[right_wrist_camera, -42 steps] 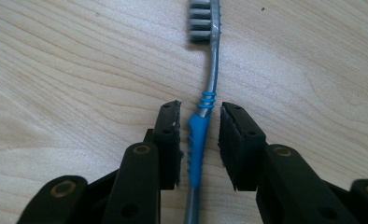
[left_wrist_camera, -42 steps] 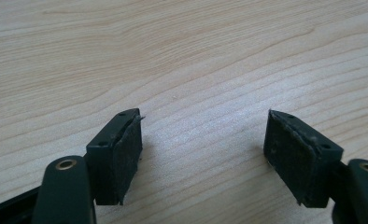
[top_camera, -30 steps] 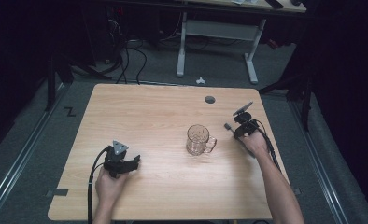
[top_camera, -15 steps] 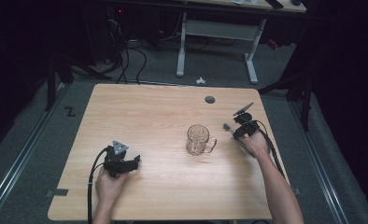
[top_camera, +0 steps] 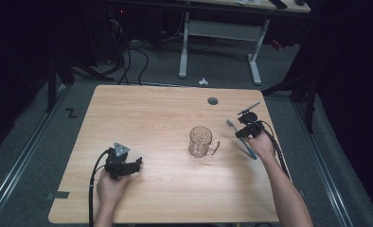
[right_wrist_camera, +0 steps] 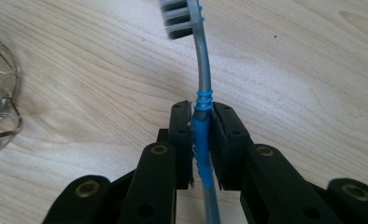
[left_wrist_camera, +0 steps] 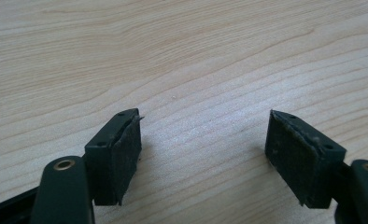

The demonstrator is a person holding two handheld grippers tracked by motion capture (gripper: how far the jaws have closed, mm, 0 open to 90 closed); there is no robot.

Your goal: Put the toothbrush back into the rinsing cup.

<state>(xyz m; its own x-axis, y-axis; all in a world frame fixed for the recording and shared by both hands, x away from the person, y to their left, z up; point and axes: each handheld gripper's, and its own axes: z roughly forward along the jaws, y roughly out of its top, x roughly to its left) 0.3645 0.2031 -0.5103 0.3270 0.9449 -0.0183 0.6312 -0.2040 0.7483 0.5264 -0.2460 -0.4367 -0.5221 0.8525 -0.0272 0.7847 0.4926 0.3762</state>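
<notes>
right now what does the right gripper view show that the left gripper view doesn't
Right gripper view: the right gripper shut on a blue and grey toothbrush, bristle head up and away from the jaws, and the edge of a clear glass mug at the left. Left gripper view: the left gripper, jaws wide apart with nothing between them. Both: black jaws rising from the bottom, over the light wooden table.
</notes>
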